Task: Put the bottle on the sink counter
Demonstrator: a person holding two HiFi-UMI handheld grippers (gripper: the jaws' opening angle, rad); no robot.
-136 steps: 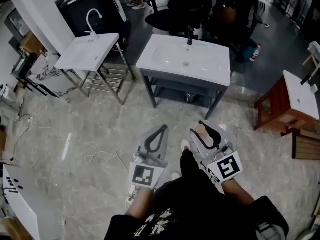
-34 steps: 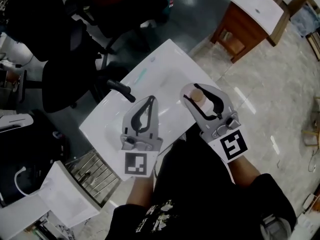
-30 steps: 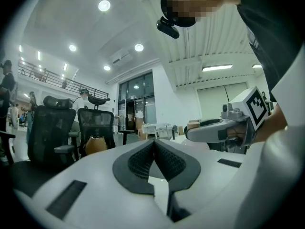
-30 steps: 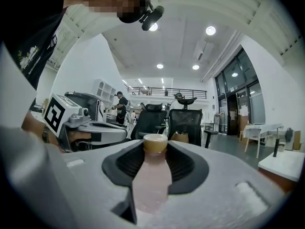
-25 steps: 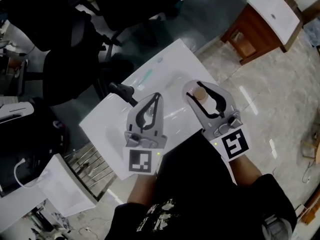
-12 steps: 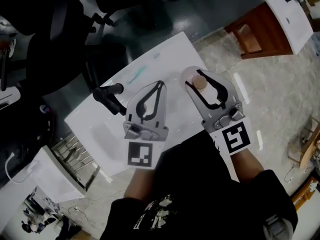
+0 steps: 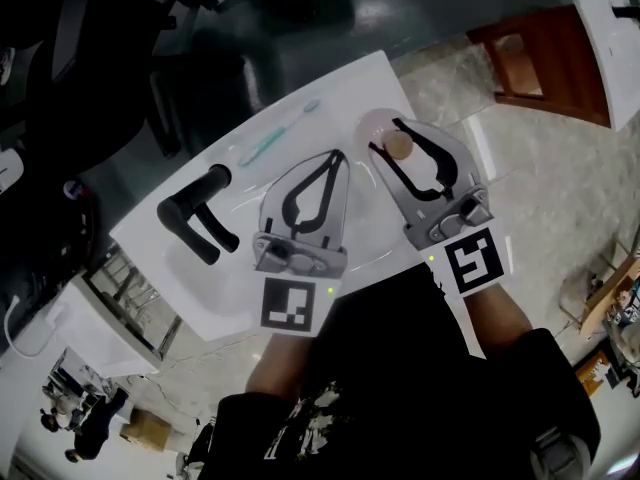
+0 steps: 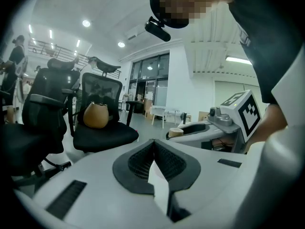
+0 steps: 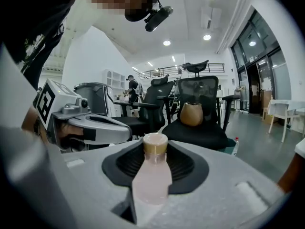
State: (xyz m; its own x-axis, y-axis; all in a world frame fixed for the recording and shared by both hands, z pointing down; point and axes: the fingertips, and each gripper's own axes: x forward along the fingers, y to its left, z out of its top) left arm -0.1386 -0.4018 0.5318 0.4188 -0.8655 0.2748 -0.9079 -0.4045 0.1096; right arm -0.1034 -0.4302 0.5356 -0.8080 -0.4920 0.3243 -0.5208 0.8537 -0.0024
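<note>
My right gripper (image 7: 386, 134) is shut on a pale pink bottle (image 7: 399, 147) with a tan cap, held upright over the right end of the white sink counter (image 7: 340, 90). In the right gripper view the bottle (image 9: 153, 175) stands between the dark ribbed pads, which press on both of its sides. My left gripper (image 7: 337, 156) hangs over the middle of the counter, just left of the right one. Its pads (image 8: 143, 162) meet at the tip with nothing between them.
A black faucet (image 7: 195, 218) stands at the counter's left end, and a teal toothbrush (image 7: 278, 138) lies near the far edge. Black office chairs (image 7: 90, 48) stand beyond the counter, one carrying a brown round object (image 9: 191, 113). A wooden cabinet (image 7: 535, 53) stands at the right on the marble floor.
Both grippers have come down and closer over the sink counter, which now fills more of the head view. The bottle stays in the right gripper's jaws; the left stays shut.
</note>
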